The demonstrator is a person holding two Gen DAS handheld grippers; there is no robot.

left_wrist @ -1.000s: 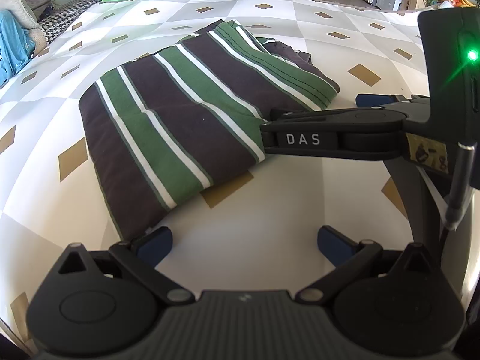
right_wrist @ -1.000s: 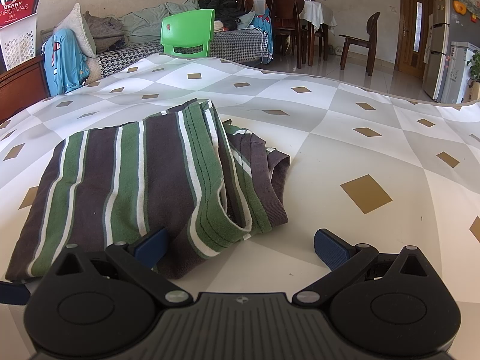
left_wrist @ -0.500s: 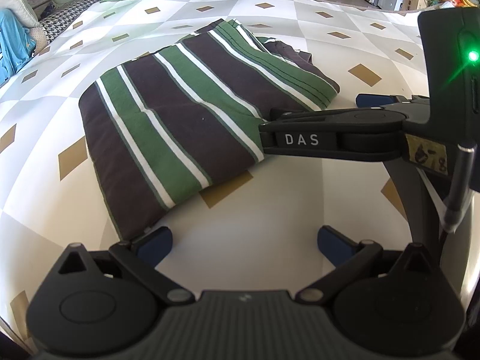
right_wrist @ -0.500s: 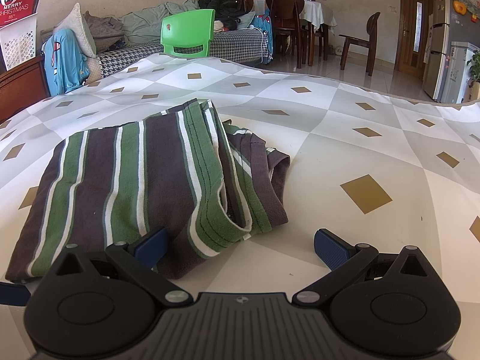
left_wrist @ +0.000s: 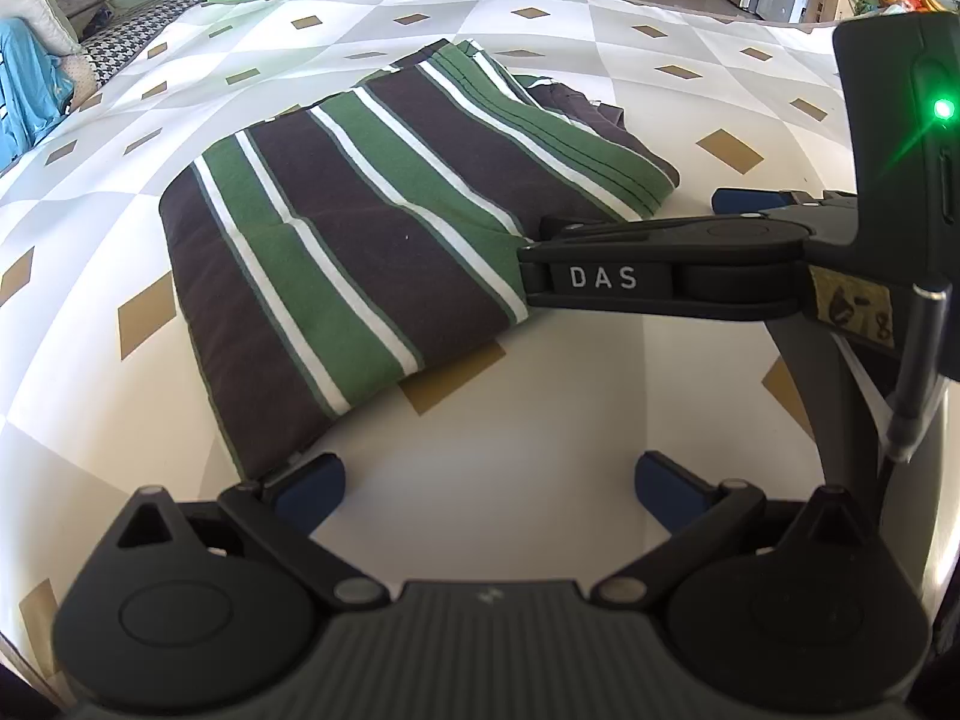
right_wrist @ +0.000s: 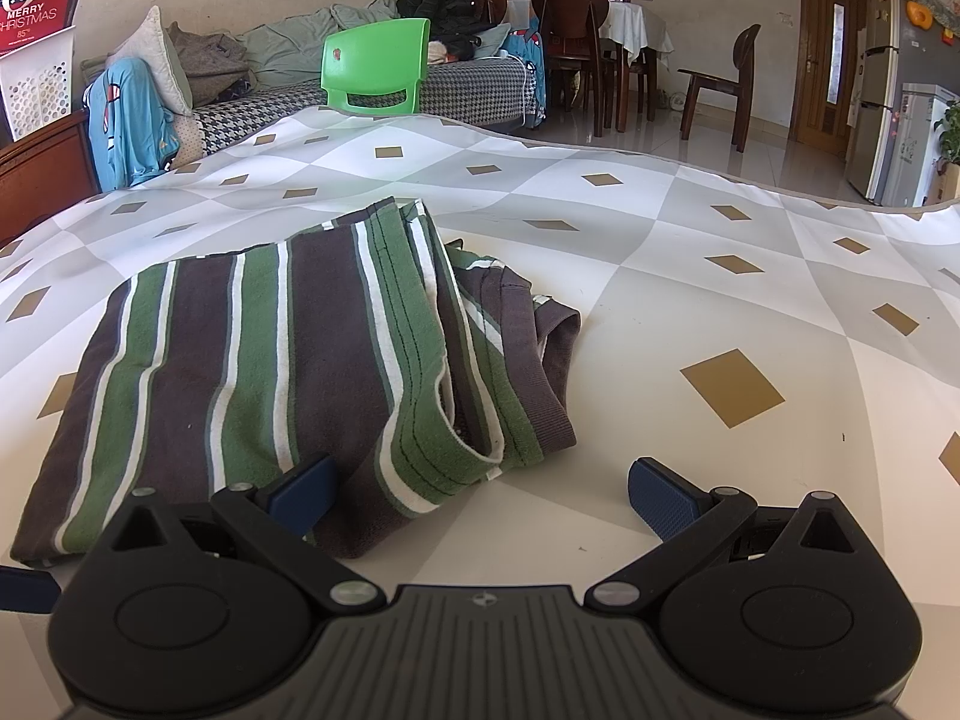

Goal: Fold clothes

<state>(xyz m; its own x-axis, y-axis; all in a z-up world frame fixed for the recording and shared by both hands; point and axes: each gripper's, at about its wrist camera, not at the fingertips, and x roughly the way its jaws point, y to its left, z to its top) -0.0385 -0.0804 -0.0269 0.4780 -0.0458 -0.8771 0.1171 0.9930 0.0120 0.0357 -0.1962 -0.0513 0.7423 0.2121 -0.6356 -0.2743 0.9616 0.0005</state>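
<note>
shirt [left_wrist: 360,240] underside: I can't see it
right gripper [right_wrist: 480,492] left finger contact: I can't tell
surface [right_wrist: 720,252] edges: cropped
</note>
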